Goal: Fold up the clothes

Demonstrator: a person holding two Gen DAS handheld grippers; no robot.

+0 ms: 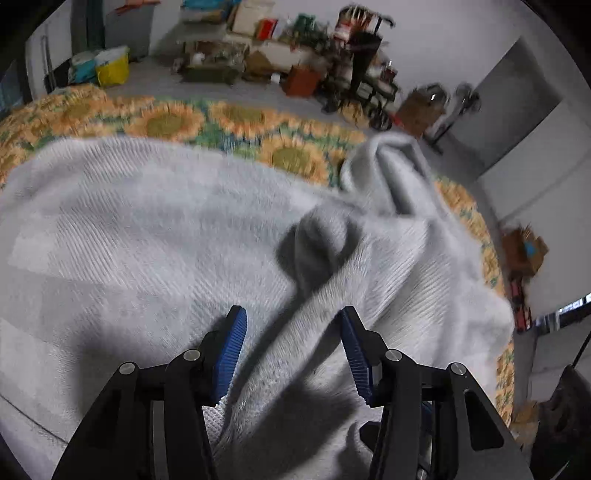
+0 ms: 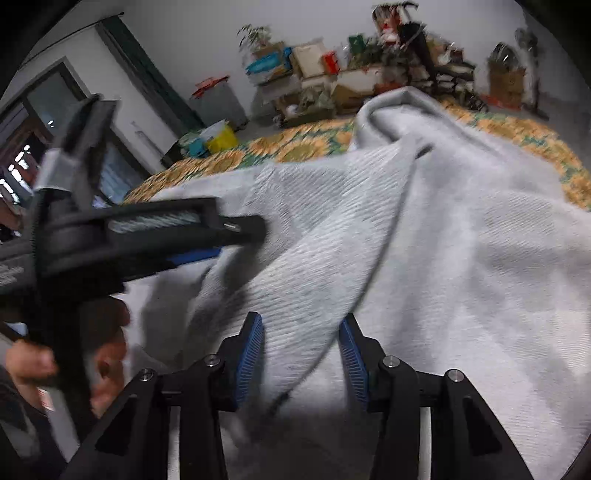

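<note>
we've got the pale grey ribbed knit garment (image 1: 155, 236) rumpled over the sunflower-print bedspread (image 1: 236, 122), w/ the left gripper (image 1: 291, 321) spread wide astride a raised fold & the right gripper (image 2: 301, 328) spread wide too, a fold running btwn its blue ribbed pads (image 2: 249, 350).

The garment (image 1: 166, 229) lay spread on the bedspread (image 1: 236, 122). Behind the bed, boxes (image 1: 266, 33) stood against the wall. The left gripper (image 2: 221, 240) lay left of the right gripper (image 2: 301, 354).
</note>
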